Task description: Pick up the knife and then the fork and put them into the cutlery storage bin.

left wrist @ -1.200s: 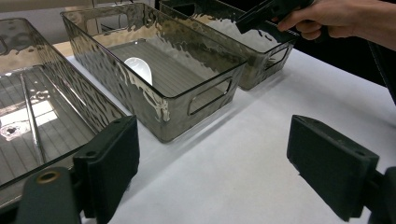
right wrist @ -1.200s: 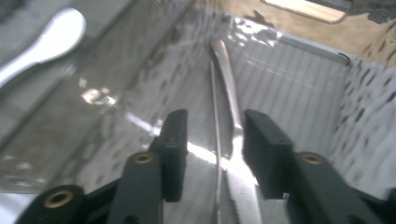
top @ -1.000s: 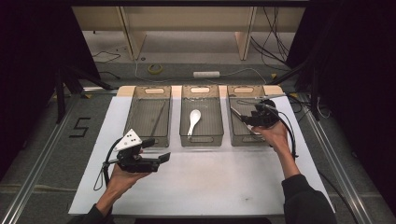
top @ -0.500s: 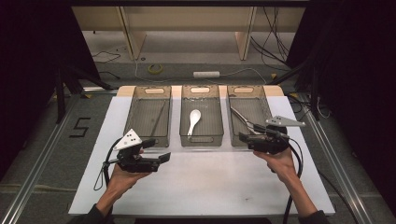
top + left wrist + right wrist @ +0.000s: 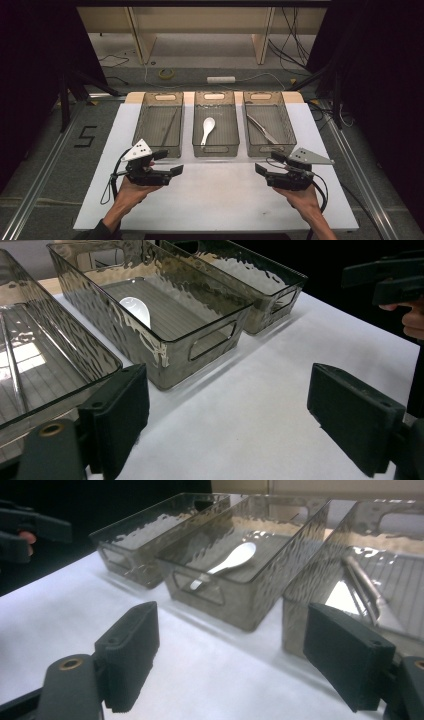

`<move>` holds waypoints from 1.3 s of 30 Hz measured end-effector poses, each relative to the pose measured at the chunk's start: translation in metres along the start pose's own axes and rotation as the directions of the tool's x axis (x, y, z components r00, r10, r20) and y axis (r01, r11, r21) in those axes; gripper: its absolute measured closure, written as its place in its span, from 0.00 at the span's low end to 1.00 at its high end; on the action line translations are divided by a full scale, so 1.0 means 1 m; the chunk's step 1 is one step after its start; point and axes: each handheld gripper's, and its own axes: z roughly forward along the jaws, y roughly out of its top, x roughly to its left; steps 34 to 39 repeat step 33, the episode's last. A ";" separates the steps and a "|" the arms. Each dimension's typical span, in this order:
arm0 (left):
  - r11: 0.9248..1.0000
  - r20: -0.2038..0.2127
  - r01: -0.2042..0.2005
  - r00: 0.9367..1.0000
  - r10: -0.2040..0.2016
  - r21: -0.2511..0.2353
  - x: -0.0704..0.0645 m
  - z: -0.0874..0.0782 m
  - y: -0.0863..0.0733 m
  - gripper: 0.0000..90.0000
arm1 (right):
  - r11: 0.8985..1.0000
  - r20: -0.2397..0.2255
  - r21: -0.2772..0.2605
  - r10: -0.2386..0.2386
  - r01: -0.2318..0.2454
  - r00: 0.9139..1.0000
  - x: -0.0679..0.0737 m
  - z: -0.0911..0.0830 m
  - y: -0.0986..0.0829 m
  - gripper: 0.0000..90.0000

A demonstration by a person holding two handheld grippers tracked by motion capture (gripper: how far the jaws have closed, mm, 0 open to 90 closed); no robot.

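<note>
Pulled back from the right bin (image 5: 265, 125), right gripper (image 5: 262, 170) and left gripper (image 5: 175, 170) hover wide open, empty, over bare mat (image 5: 220, 195)

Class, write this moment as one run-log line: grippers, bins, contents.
left gripper: open, empty | right gripper: open, empty | left bin: chopsticks | middle bin: white spoon | right bin: metal tongs

Left bin (image 5: 30, 365) cut off by frame edge
</note>
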 end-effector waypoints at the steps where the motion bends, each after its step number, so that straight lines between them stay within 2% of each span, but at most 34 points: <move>1: 1.000 0.002 0.003 1.000 -0.003 0.000 0.000 0.000 0.000 0.19 | 1.000 0.002 0.003 -0.004 0.004 1.000 0.001 -0.001 -0.002 0.24; 6: 1.000 0.008 0.002 1.000 -0.002 0.003 -0.003 0.000 -0.001 0.19 | 1.000 -0.001 -0.013 -0.012 0.012 1.000 0.008 -0.003 -0.010 0.24; 11: 1.000 0.012 0.003 1.000 -0.003 0.007 -0.005 -0.001 -0.003 0.19 | 1.000 -0.011 -0.010 -0.007 0.007 1.000 0.011 -0.004 -0.016 0.24; 12: 1.000 0.013 0.000 1.000 0.000 0.010 -0.006 -0.001 -0.003 0.19 | 1.000 -0.007 -0.005 -0.018 0.018 1.000 0.012 -0.004 -0.016 0.24; 39: 1.000 0.013 -0.007 1.000 0.007 0.016 -0.007 0.000 -0.004 0.19 | 1.000 0.008 -0.001 -0.023 0.023 1.000 0.010 -0.003 -0.016 0.23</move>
